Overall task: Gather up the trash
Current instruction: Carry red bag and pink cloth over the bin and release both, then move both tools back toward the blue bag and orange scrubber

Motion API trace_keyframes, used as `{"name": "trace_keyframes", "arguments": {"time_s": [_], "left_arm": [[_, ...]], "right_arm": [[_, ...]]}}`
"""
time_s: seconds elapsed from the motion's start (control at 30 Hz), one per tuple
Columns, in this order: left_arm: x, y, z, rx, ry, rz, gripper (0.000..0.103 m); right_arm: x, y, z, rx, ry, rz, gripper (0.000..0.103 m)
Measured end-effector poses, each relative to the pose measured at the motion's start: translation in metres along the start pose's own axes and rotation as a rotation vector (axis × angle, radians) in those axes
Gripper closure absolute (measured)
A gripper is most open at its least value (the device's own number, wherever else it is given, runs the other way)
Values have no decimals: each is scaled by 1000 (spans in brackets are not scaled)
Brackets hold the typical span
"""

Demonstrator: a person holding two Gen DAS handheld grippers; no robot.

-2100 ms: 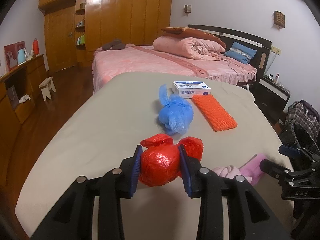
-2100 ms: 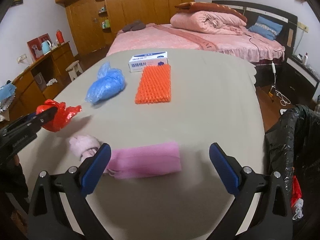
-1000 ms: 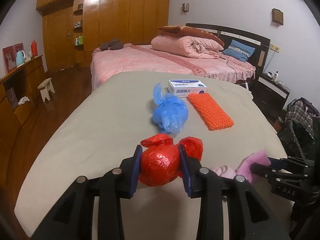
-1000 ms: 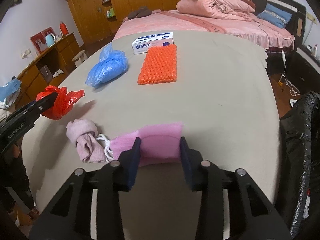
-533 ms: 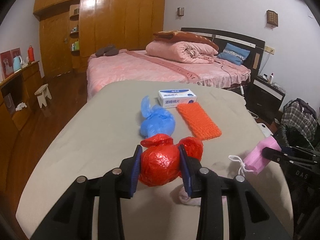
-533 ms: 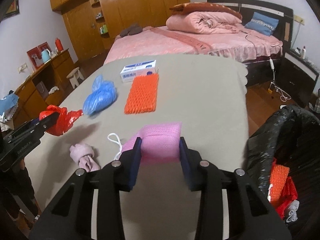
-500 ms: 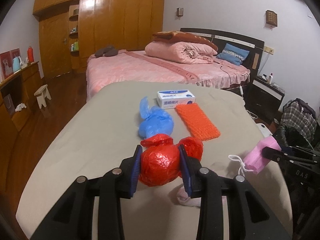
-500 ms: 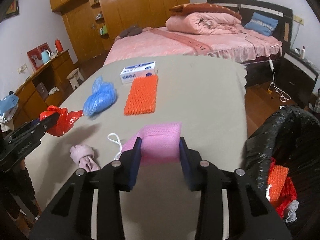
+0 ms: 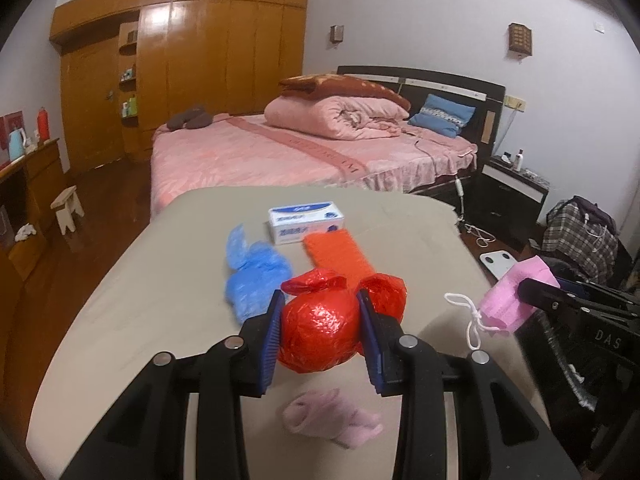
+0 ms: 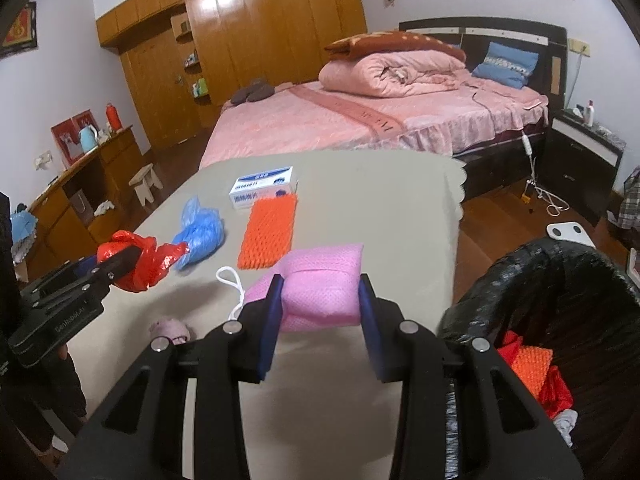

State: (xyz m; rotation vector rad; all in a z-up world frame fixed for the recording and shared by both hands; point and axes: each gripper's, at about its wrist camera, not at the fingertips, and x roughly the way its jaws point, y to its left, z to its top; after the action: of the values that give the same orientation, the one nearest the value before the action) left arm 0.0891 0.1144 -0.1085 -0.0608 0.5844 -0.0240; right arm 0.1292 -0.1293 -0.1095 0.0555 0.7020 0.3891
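Note:
My left gripper [image 9: 320,340] is shut on a red plastic bag [image 9: 320,332] and holds it above the table; the bag also shows in the right wrist view [image 10: 140,262]. My right gripper [image 10: 320,322] is shut on a pink face mask [image 10: 320,284] with a white ear loop, lifted off the table near its right edge; the mask also shows in the left wrist view [image 9: 512,300]. A black-lined trash bin [image 10: 560,280] stands to the right of the table, with red and orange trash inside.
On the beige table [image 9: 160,300] lie a blue plastic bag [image 9: 256,276], an orange mesh pad [image 9: 336,256], a white and blue box [image 9: 306,222] and a pale pink crumpled cloth [image 9: 332,420]. A pink bed [image 9: 300,152] stands behind.
My right gripper shut on the pink mask, lifted it off the table and carried it right toward the bin. My left gripper rose with the red bag.

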Motion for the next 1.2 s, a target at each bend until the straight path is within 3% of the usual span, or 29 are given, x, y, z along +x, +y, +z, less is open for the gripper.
{"name": "trace_keyframes", "arguments": {"time_s": [0.4, 0.77, 1.07, 1.2], "left_arm": [[7, -68, 24, 51, -41, -132, 67], [14, -167, 37, 160, -67, -324, 67], [23, -230, 31, 208, -39, -437, 67], [33, -252, 26, 220, -6, -498, 63]], "right_arm": [[-51, -56, 9, 66, -96, -112, 67], [-96, -137, -19, 178, -121, -301, 67], [-121, -183, -46, 247, -133, -404, 67], [-123, -194, -52, 259, -129, -445, 61]]}}
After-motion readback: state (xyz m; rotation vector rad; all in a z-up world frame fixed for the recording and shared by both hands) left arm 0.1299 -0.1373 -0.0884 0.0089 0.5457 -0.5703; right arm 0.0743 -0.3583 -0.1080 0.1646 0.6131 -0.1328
